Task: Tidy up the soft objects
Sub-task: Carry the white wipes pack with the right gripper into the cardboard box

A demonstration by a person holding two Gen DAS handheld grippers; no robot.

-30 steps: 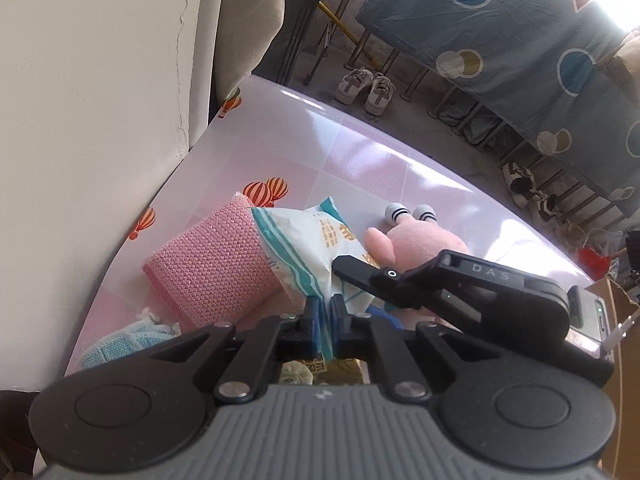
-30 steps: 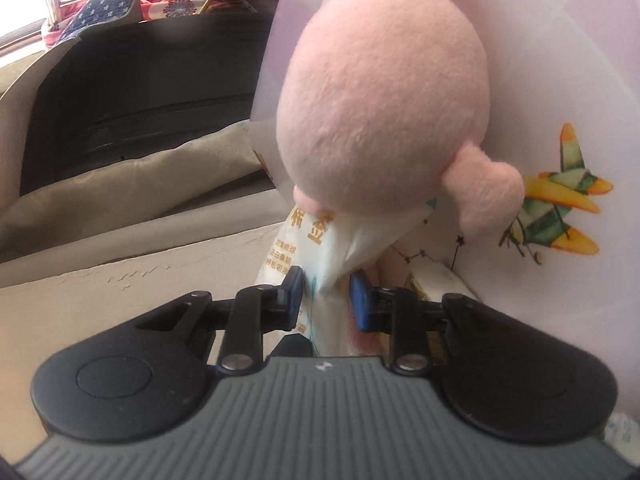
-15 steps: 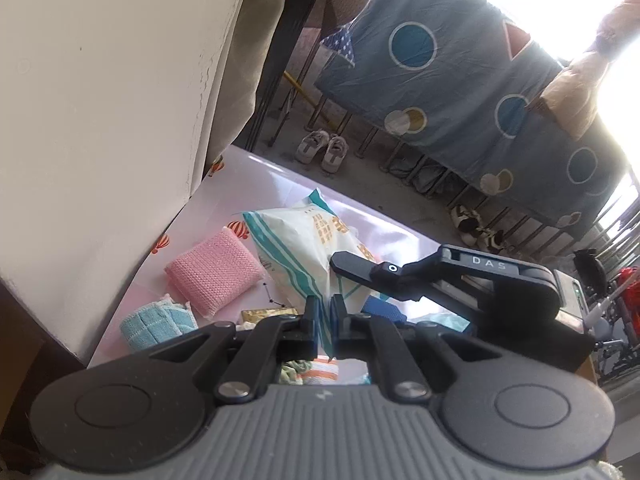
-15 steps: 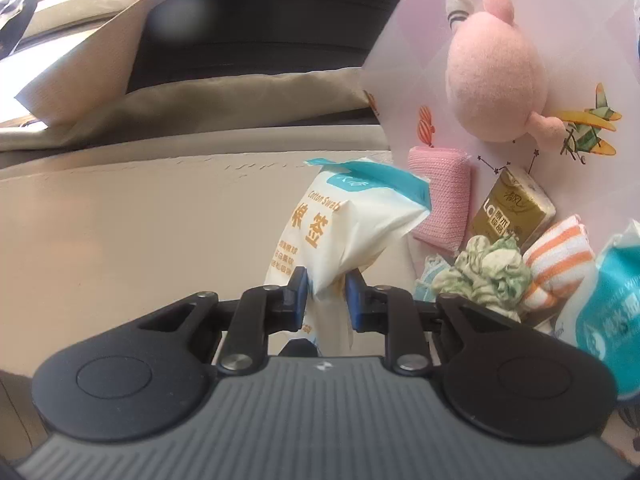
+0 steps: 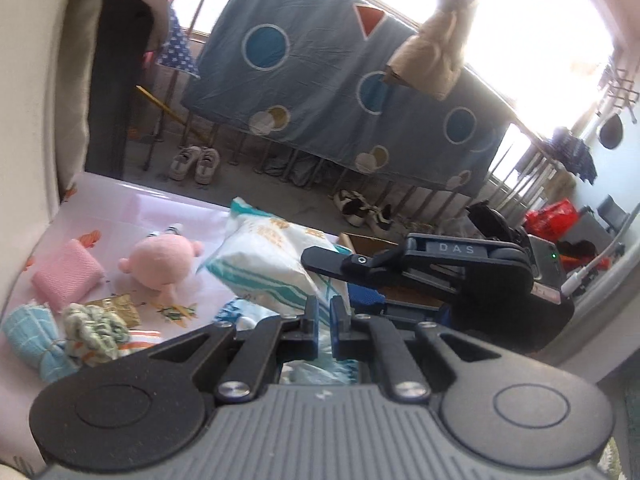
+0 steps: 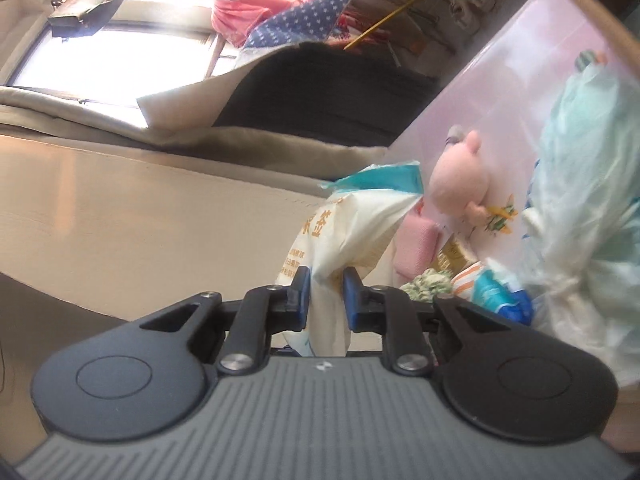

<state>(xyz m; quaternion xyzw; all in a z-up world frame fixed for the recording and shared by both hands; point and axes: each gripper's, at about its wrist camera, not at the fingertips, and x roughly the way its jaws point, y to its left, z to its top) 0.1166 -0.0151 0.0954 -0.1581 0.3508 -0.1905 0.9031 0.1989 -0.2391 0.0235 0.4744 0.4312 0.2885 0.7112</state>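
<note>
A white tissue pack is clamped in the right hand-held gripper, lifted off the surface. The left hand-held gripper is nearly closed on thin plastic, apparently. The plush pig, pink sponge and cloths are left unsorted.

Plush toy on counter, knitted pad to its left, rolled cloth nearer the camera, shoes on floor beyond.

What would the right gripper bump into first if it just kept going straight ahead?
The right gripper is already shut on the white tissue pack, which fills its line ahead. Beyond the pack, probably the pink knitted cloth on the table, though depth is hard to judge.
</note>
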